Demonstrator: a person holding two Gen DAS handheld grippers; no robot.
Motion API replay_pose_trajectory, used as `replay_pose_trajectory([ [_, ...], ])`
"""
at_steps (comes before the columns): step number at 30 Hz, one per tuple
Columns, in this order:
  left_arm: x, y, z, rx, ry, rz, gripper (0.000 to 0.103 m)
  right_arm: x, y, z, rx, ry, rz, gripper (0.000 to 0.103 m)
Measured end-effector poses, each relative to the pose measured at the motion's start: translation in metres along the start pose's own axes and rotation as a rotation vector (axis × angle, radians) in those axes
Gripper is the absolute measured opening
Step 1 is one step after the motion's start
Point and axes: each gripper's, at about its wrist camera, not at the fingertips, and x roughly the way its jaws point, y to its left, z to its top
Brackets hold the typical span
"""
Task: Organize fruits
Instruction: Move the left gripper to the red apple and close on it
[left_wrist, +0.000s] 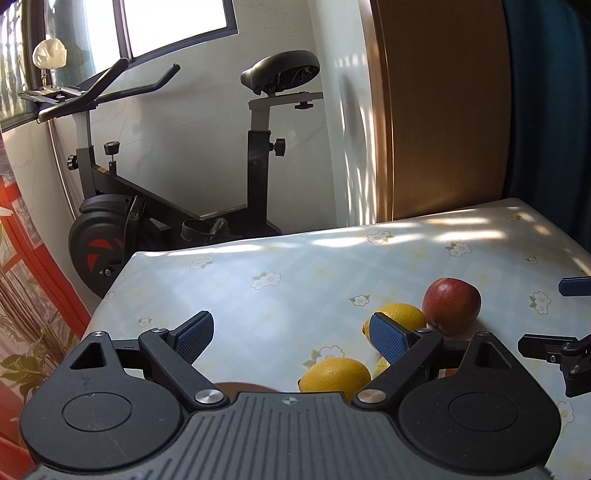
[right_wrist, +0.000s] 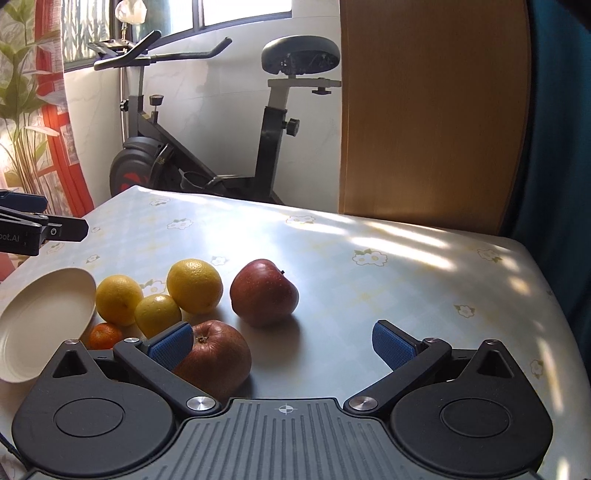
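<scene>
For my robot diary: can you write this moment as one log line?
left gripper: open, empty | right gripper: open, empty | fruit: loose on table | plate: empty

A glossy, smooth floral oilcloth on the table is catching streaks of sunlight. The lemons are showing dimpled, faintly shiny peel, while the red apples are gleaming with smooth, waxy skin. A matt cream plate is looking like plain plastic. The right tongs are wearing ribbed blue rubbery pads on matt black plastic arms with bright metal pivot pins. Behind, a wood-grain panel is glowing with a satin finish.
</scene>
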Motion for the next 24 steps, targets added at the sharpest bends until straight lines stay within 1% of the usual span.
replay_pose_trajectory([
  [1, 0.001, 0.001, 0.000, -0.006, -0.003, -0.017, 0.091, 0.000, 0.000, -0.001, -0.004, 0.001, 0.009, 0.100],
  [2, 0.003, -0.001, 0.000, -0.010, -0.006, -0.045, 0.084, 0.000, 0.001, -0.002, -0.007, 0.005, 0.015, 0.095],
  [3, 0.003, -0.001, 0.000, -0.012, -0.005, -0.065, 0.072, 0.000, 0.001, -0.003, -0.008, 0.010, 0.019, 0.090],
  [4, 0.006, -0.005, -0.001, -0.007, 0.000, -0.090, 0.066, 0.001, 0.002, -0.002, -0.009, 0.015, 0.024, 0.086],
  [5, 0.008, -0.008, -0.001, 0.000, 0.003, -0.107, 0.056, 0.002, 0.002, -0.003, -0.009, 0.023, 0.033, 0.077],
  [6, 0.009, -0.011, -0.002, 0.010, 0.005, -0.120, 0.051, 0.003, 0.004, -0.003, -0.010, 0.031, 0.043, 0.070],
  [8, 0.015, -0.018, -0.003, 0.028, 0.013, -0.152, 0.049, 0.006, 0.007, -0.003, -0.018, 0.043, 0.060, 0.062],
  [11, 0.028, -0.023, -0.003, 0.012, 0.075, -0.248, 0.048, 0.009, 0.013, -0.003, -0.027, 0.066, 0.103, 0.062],
  [12, 0.029, -0.025, -0.003, 0.015, 0.083, -0.265, 0.048, 0.010, 0.014, -0.003, -0.031, 0.070, 0.110, 0.062],
  [13, 0.030, -0.027, -0.003, 0.030, 0.083, -0.276, 0.048, 0.011, 0.016, -0.003, -0.038, 0.076, 0.118, 0.062],
  [15, 0.030, -0.030, -0.004, 0.054, 0.075, -0.270, 0.048, 0.014, 0.019, -0.003, -0.042, 0.087, 0.131, 0.062],
  [17, 0.032, -0.032, -0.003, 0.049, 0.074, -0.274, 0.048, 0.019, 0.021, -0.004, -0.038, 0.108, 0.153, 0.061],
  [20, 0.037, -0.031, -0.001, 0.024, 0.099, -0.314, 0.048, 0.028, 0.024, -0.006, -0.043, 0.134, 0.165, 0.059],
  [24, 0.046, -0.034, 0.000, 0.027, 0.136, -0.387, 0.048, 0.034, 0.026, -0.009, -0.030, 0.162, 0.183, 0.058],
])
